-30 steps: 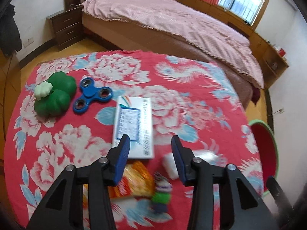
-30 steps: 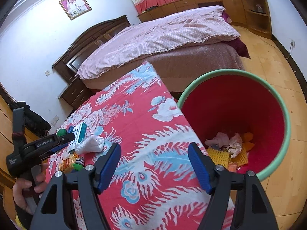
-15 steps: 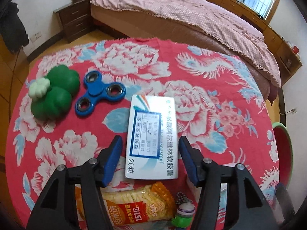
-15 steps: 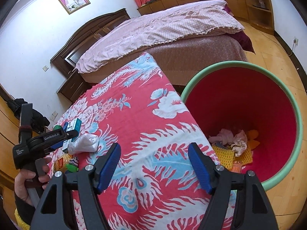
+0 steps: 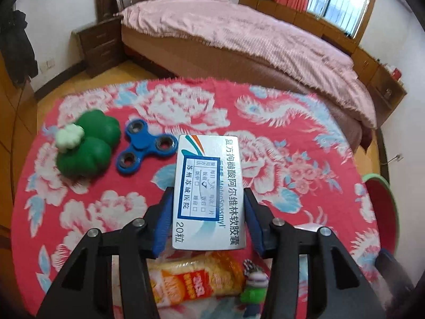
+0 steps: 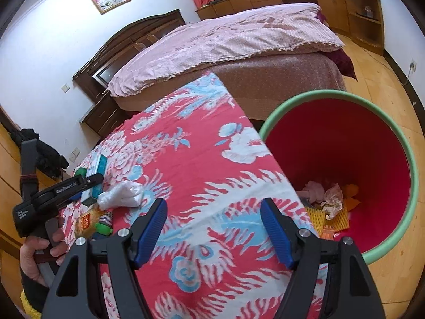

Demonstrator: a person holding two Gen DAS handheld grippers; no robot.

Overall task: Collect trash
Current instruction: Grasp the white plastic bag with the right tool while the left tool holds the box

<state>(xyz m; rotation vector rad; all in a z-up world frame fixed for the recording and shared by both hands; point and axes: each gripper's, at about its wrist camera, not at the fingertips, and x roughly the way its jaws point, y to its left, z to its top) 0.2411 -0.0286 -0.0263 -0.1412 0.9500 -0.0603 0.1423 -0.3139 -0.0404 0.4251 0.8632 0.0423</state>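
Observation:
A white medicine box (image 5: 208,191) with blue print sits between the pads of my left gripper (image 5: 208,204), which is shut on it and holds it lifted off the table. The box also shows in the right wrist view (image 6: 97,176), raised in the left gripper (image 6: 79,186). An orange snack wrapper (image 5: 191,279) and a crumpled white plastic bag (image 6: 120,195) lie on the red floral tablecloth (image 5: 265,138). My right gripper (image 6: 213,228) is open and empty above the table's near edge, beside the red bin (image 6: 345,159) with a green rim.
A green toy (image 5: 85,148), a blue fidget spinner (image 5: 146,146) and a small green figure (image 5: 255,289) lie on the table. The bin holds several pieces of crumpled trash (image 6: 329,199). A bed (image 5: 239,34) stands beyond the table.
My left gripper moved forward over the medicine box, closed on it and lifted it. My right gripper stayed open and shifted only slightly.

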